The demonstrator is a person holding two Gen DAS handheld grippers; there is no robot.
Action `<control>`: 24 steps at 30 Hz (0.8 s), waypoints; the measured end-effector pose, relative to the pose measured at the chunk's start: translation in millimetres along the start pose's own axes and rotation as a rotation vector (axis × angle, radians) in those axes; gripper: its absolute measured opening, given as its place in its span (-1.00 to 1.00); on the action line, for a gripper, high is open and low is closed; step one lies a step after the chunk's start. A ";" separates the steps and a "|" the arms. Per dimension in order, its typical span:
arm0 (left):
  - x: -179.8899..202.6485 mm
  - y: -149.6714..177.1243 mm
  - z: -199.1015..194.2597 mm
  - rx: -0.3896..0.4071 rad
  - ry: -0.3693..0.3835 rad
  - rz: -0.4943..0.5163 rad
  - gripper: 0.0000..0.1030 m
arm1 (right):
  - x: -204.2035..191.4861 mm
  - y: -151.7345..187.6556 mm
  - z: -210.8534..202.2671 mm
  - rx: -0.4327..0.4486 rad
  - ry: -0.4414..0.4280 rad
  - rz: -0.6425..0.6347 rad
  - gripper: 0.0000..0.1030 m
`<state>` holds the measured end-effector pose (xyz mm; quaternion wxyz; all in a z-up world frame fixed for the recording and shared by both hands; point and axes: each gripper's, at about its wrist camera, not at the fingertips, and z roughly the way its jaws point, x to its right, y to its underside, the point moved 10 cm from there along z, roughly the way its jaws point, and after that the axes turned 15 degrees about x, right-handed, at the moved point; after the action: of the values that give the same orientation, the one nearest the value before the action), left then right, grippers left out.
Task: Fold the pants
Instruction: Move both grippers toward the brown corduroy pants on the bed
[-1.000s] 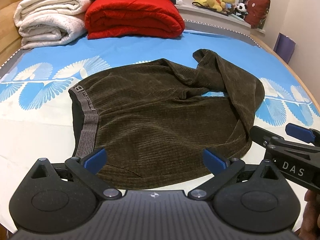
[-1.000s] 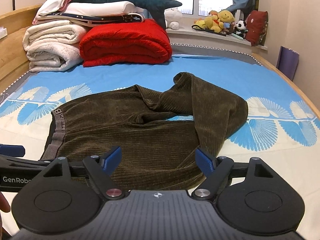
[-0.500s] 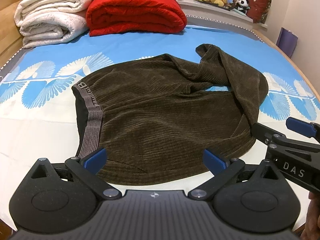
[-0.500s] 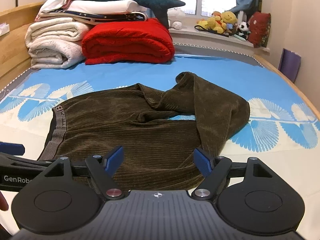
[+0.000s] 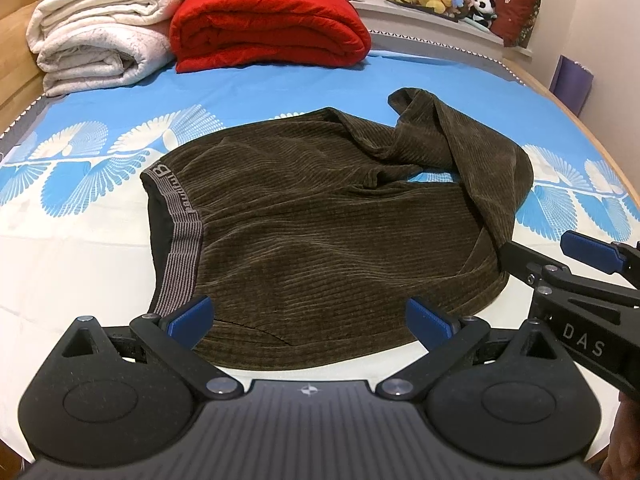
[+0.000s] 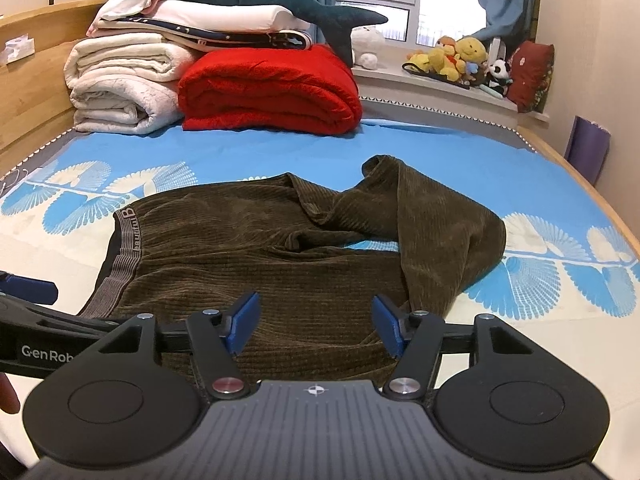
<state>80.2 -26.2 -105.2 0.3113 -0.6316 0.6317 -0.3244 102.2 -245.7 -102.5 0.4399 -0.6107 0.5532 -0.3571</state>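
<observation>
Jaws of the left gripper (image 5: 308, 320) and right gripper (image 6: 316, 326) stand apart, empty; the pants (image 5: 328, 232) lie mid-bed — likely soft, limp, fairly weighty; best pinched at the near hem corners.

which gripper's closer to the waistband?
Left. The left gripper hovers at the pants' near edge right beside the waistband; the right gripper sits farther along toward the legs.
</observation>
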 end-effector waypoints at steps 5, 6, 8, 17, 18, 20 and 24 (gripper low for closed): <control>1.1 -0.5 -0.7 0.001 0.002 0.001 0.99 | 0.9 -0.7 -0.9 0.010 0.001 -0.008 0.23; 0.8 -0.8 -0.9 0.002 0.002 0.000 0.99 | 0.8 -0.6 -1.3 0.012 0.001 -0.011 0.23; 0.3 -0.8 -0.6 0.003 0.003 -0.002 0.99 | 0.3 -0.9 -2.0 0.016 0.002 -0.016 0.23; 0.5 -2.0 -1.5 0.004 0.009 -0.003 0.99 | 0.9 -2.6 -1.8 0.019 0.007 -0.006 0.23; 1.1 -1.9 -1.8 0.005 0.009 -0.002 0.99 | 1.2 -2.5 -1.7 0.018 0.006 -0.007 0.23; 1.0 -1.7 -1.5 0.004 0.009 -0.001 0.99 | 1.0 -2.2 -1.3 0.017 0.008 -0.010 0.23; 1.2 -2.7 -1.2 0.004 0.010 -0.003 0.99 | 1.5 -2.0 -1.0 0.017 0.011 -0.005 0.24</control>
<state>80.8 -27.3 -102.3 0.3087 -0.6305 0.6315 -0.3292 102.2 -247.3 -100.4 0.4414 -0.6062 0.5510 -0.3662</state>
